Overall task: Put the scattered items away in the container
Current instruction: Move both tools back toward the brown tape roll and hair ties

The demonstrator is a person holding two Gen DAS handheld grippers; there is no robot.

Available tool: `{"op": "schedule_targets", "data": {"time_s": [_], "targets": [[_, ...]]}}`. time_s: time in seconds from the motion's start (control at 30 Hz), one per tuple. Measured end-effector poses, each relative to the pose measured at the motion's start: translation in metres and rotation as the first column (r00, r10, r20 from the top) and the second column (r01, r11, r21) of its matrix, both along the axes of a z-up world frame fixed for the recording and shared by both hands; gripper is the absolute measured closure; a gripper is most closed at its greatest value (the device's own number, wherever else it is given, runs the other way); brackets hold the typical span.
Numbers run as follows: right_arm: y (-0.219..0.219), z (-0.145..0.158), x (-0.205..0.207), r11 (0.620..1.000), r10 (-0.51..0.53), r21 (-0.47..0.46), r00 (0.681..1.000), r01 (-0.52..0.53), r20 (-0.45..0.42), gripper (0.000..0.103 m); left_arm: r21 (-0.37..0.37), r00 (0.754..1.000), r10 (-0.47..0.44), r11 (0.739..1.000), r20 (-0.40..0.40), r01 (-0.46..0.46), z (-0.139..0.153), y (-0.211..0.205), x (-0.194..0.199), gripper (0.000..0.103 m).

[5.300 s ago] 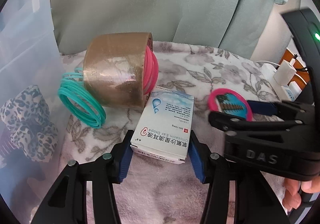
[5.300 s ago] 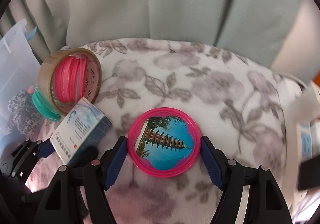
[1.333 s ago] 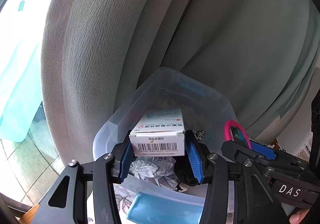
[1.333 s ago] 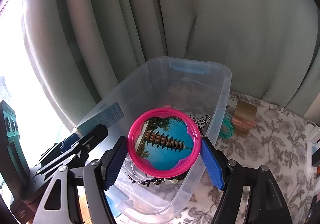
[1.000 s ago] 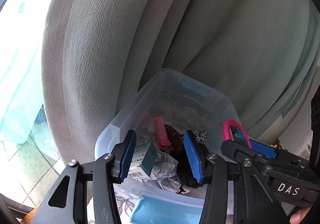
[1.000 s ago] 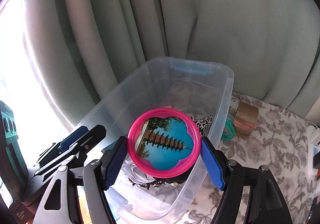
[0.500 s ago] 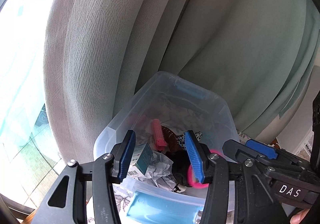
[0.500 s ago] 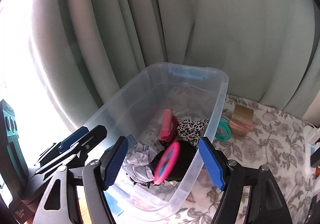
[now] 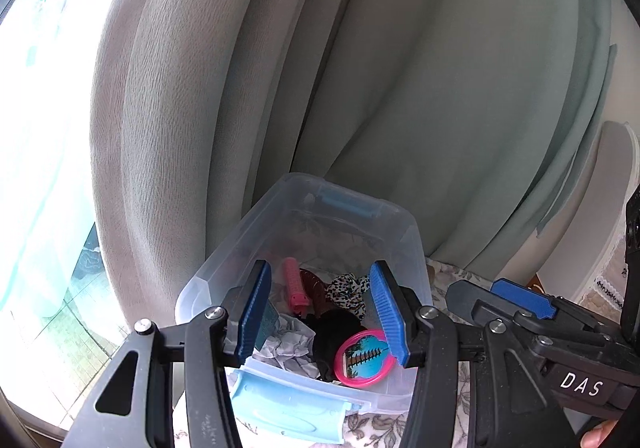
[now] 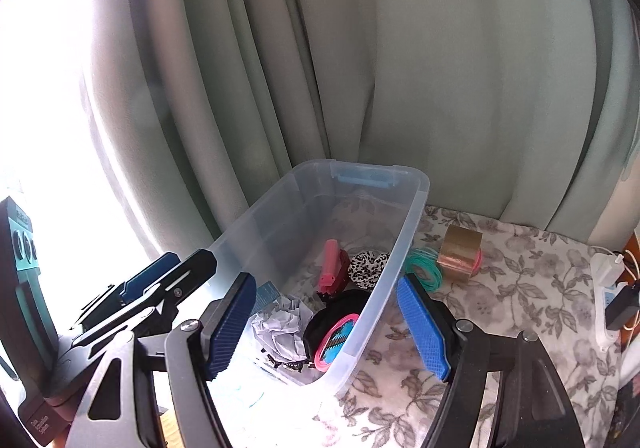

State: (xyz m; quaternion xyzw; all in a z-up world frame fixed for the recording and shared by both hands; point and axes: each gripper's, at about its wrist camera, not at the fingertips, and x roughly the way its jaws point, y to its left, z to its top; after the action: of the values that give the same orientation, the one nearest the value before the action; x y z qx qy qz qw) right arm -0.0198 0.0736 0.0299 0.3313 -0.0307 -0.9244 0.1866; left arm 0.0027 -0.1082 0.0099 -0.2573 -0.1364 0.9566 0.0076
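Observation:
A clear plastic bin (image 9: 404, 228) (image 10: 416, 184) with blue latches stands on the flowered cloth. Inside lie the pink-rimmed round mirror (image 9: 362, 358) (image 10: 335, 340), tilted against a black item, the medicine box (image 9: 266, 322) (image 10: 264, 294) on edge by the left wall, crumpled paper, a pink hair roller (image 9: 295, 284) (image 10: 330, 262) and a leopard scrunchie (image 10: 366, 264). My left gripper (image 9: 322, 312) hangs open above the bin, nothing between its blue pads. My right gripper (image 10: 328, 326) is also open and empty over the bin's near right wall.
A brown tape roll (image 10: 460, 254) with pink rings and a teal coil of rings (image 10: 424, 268) lie on the cloth right of the bin. A white power strip (image 10: 606, 288) sits at the far right. Grey-green curtains (image 10: 400, 68) hang close behind; a bright window is left.
The medicine box dropped from my left gripper into the bin, then the pink mirror fell from my right gripper and settled against the black item. Both grippers have risen above the bin.

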Motion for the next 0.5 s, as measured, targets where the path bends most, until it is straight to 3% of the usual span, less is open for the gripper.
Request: {"op": "schedule_targets", "data": {"time_s": [0.5], "targets": [[0.051,0.022,0.029,0.995,-0.053,-0.090,0.997,0.048,-0.060,0.026,-0.086,0.997,-0.057,0.995,-0.044,0.053,0.029,0.047,0.024,0.050]]}}
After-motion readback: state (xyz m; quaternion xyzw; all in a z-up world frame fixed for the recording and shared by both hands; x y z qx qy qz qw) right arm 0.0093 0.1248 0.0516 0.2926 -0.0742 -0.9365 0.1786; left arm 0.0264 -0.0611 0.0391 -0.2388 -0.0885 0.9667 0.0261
